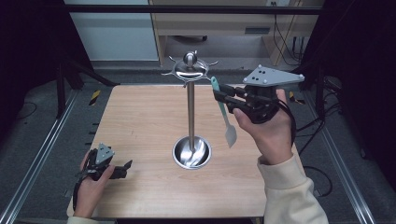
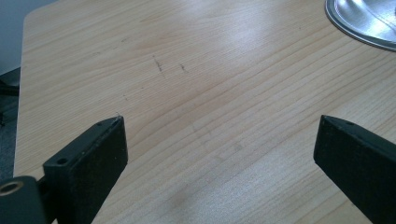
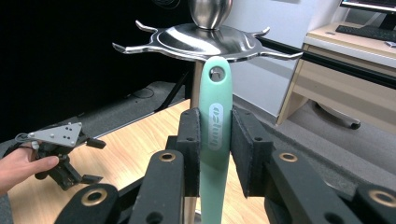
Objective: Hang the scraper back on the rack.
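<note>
Dim surroundings, glare on bright tabletop

A green-handled spatula (image 1: 223, 112) hangs upright, blade down, in the air just beside the steel rack (image 1: 190, 112). The rack stands on the table; its hooks on top are empty.

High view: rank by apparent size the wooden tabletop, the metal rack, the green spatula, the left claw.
1. Wooden tabletop
2. Metal rack, tall pole with round base
3. Green spatula, held in the right claw
4. Left claw, smallest; it sits lower, so nearness differs.
</note>
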`<state>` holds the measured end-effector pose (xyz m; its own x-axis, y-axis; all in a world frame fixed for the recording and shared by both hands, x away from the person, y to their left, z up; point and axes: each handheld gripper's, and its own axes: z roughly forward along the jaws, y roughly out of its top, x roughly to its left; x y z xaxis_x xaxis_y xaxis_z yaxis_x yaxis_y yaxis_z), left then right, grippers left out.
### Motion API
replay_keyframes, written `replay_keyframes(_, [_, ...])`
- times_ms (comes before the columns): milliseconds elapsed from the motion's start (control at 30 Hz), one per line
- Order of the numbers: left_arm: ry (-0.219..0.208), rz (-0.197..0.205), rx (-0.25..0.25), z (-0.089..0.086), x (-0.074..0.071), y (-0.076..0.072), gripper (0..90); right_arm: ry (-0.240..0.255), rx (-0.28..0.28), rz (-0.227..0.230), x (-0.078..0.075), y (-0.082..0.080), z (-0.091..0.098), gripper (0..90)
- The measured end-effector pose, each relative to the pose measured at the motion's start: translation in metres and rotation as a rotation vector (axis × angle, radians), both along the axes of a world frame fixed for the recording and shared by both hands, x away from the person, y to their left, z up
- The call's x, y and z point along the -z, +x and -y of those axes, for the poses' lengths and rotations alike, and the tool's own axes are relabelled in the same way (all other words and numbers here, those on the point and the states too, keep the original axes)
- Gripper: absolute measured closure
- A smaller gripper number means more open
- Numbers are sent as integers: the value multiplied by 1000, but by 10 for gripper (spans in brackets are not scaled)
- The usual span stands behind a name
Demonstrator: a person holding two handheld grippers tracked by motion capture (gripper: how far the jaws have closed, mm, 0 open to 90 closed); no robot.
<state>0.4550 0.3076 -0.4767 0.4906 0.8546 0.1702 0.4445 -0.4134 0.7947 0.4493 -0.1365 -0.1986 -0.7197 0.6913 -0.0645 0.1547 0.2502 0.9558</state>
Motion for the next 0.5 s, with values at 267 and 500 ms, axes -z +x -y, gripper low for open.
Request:
replay_keyframes(267, [0, -1, 2, 0, 0, 0, 27, 4, 1, -5, 1, 3, -3, 741])
replay_keyframes(500, [4, -4, 6, 0, 0, 0, 27, 7, 0, -8, 2, 5, -5, 741])
